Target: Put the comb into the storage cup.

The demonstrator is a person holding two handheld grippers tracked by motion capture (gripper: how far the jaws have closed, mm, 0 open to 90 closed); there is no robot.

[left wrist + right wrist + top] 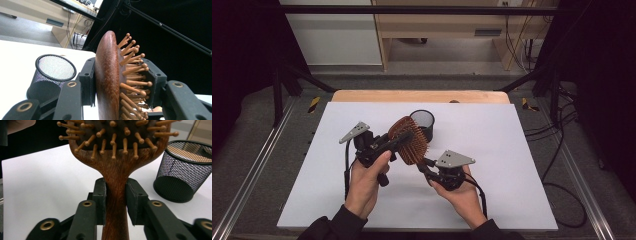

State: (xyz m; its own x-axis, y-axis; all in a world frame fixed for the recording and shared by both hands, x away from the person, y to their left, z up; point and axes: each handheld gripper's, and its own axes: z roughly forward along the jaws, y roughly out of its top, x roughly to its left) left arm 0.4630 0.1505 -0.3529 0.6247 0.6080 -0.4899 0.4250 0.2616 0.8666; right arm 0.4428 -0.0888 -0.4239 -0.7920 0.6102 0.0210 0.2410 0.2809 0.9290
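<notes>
A brown wooden paddle hairbrush with wooden pins hangs above the white mat, held at both ends. My left gripper is shut on the brush head; in the left gripper view one pad presses the smooth back and the other pad presses the pin tips. My right gripper is shut on the handle, and the right gripper view has the neck squeezed between both pads. The pins face toward the right gripper. A hand holds each gripper.
A black wire-mesh cup stands upright on the mat just behind the brush, seen too as the mesh cup and mesh cup. The wooden table edge runs along the back. Black frame rails flank both sides.
</notes>
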